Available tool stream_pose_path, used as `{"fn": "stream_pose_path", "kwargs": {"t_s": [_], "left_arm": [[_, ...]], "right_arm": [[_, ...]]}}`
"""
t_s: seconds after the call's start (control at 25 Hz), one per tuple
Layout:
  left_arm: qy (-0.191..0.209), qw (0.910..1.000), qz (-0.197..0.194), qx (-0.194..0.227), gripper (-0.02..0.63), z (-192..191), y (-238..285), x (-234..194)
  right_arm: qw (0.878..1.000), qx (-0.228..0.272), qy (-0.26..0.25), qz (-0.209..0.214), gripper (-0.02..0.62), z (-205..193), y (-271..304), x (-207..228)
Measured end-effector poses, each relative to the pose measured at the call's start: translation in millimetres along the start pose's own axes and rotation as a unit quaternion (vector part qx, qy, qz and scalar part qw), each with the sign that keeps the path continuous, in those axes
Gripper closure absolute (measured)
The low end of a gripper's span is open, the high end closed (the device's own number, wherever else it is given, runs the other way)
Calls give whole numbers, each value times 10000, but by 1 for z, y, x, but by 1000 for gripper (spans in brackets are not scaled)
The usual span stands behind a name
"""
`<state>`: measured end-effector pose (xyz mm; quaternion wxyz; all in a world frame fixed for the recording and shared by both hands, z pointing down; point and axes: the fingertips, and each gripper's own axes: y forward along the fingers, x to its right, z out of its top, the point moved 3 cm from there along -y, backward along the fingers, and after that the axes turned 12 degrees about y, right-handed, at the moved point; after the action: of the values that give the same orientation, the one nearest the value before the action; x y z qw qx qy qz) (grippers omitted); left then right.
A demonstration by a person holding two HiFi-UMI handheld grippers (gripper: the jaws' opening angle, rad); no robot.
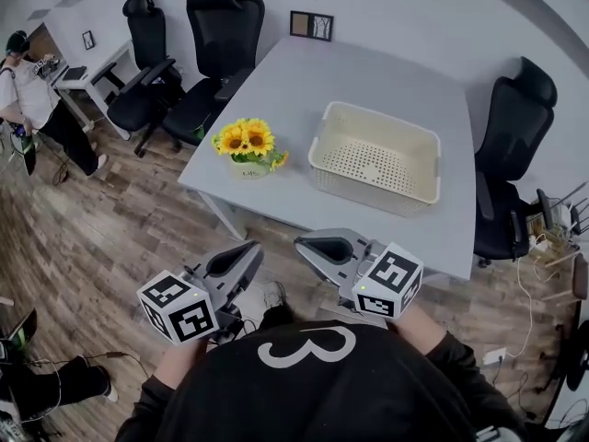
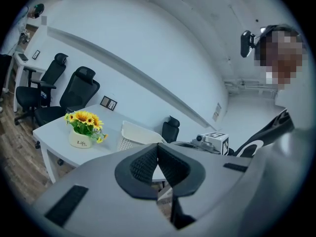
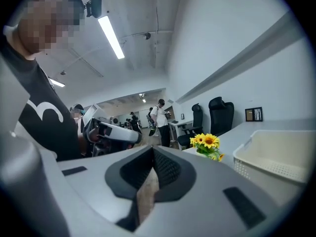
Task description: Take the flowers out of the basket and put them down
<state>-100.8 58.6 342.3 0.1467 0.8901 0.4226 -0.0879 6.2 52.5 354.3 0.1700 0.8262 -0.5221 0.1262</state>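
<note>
Head view, looking steeply down on a pale grey table (image 1: 368, 72) above a wood-plank floor (image 1: 83, 247). A cream plastic basket (image 1: 377, 159), rectangular with a rolled rim and a perforated floor, sits toward the near right of the tabletop; its floor shows bare from wall to wall. The flowers (image 1: 247, 139) are outside the basket, to its left and apart from it, near the table's front left corner. They are a compact bunch of yellow sunflower heads with dark centres and green leaves, standing upright in a small rounded white pot (image 1: 248, 167). In the left gripper view the same bunch (image 2: 85, 120) rises from the pot (image 2: 80, 138), which carries dark lettering on its side, with the basket (image 2: 136, 135) beyond it. In the right gripper view the flowers (image 3: 206, 142) appear past the basket's wall (image 3: 276, 152). Both tongs are held low, in front of the person's chest and short of the table edge, well apart from flowers and basket. The left gripper (image 1: 241, 254) has its ribbed black pads closed together with nothing between them, as its own view confirms (image 2: 158, 149). The right gripper (image 1: 313, 245) is likewise fully closed and holds nothing (image 3: 152, 152). Black office chairs stand at the far side (image 1: 216, 44) and at the right (image 1: 511, 155) of the table; a small framed picture (image 1: 311, 25) leans at the wall, and a second person (image 1: 32, 99) stands at the far left.
</note>
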Motion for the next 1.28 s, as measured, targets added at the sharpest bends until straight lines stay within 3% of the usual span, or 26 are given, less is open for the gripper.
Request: {"fn": "stream_pose_path", "kwargs": {"t_s": [0.4,1.28], "left_arm": [[255,9994,-232,-94,594,-14,-2,42],[190,9992,-303,-168,594,-30,-9,56]], "right_arm": [[9988,-13,227,443,588,-6,-32,-38],[9983,-75,371,454,588,-20,-40,-49]]}}
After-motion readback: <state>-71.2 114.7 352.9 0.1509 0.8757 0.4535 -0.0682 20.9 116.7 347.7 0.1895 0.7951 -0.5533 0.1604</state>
